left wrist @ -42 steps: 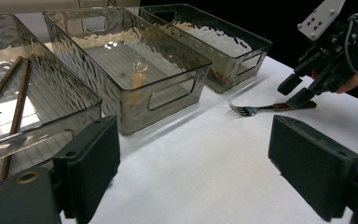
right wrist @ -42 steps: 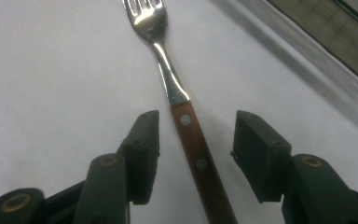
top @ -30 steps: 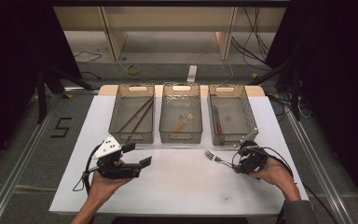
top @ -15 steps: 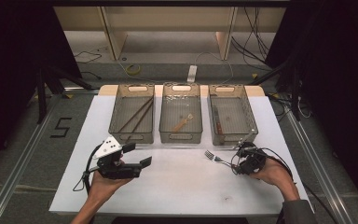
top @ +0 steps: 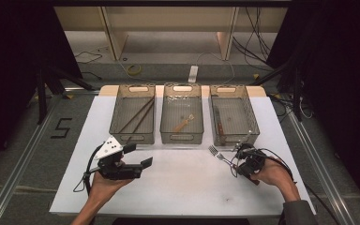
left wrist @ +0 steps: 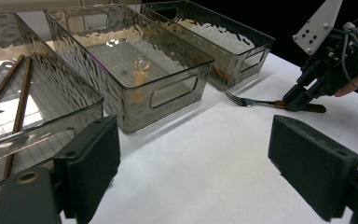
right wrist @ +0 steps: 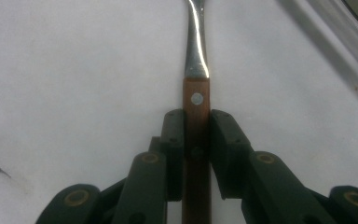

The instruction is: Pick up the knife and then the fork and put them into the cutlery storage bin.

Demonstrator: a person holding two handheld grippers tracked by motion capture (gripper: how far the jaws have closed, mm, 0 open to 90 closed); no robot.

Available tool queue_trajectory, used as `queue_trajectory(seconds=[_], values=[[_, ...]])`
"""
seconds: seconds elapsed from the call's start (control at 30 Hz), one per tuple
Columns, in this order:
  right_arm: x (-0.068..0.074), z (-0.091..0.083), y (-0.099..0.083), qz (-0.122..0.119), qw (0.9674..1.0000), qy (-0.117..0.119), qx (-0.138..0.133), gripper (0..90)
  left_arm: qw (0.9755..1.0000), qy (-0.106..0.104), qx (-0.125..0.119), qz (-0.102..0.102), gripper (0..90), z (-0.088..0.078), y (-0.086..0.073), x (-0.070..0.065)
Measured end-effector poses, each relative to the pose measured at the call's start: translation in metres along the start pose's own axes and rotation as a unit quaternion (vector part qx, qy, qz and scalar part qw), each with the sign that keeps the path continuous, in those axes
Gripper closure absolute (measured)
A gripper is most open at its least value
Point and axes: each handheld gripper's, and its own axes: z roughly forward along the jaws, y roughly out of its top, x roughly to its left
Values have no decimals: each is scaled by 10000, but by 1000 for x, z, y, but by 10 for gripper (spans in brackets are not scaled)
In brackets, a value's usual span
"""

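My right claw (right wrist: 196,140) has just been closing, and its pads now pinch the wooden handle of the fork (top: 218,153), which lies flat on the white tabletop (top: 183,187) just in front of the right-hand bin (top: 230,117). I judge the sorting well begun: chopsticks (top: 138,116) lie in the left bin (top: 133,115), a wooden utensil in the middle bin (top: 182,115), and the fork is gripped but not yet lifted or dropped in a bin. My left claw (top: 138,157) hovers spread and empty over the tabletop. The right gripper view shows the pads against the handle and its rivet; the high view shows all three bins and their contents.
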Motion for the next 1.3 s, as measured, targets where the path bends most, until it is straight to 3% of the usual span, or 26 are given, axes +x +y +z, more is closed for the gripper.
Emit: queue_trajectory(seconds=[0.47,0.73,1.3], values=[[2,0,1,-134,9999,-55,30,773,10000,-1,-9,9,160,0,0,0],[1,-2,0,-166,9999,43,8,774,10000,10,-22,-1,160,0,0,0],[7,-19,2,-222,9987,106,-448,774,10000,-17,-76,4,159,-1,0,1]])
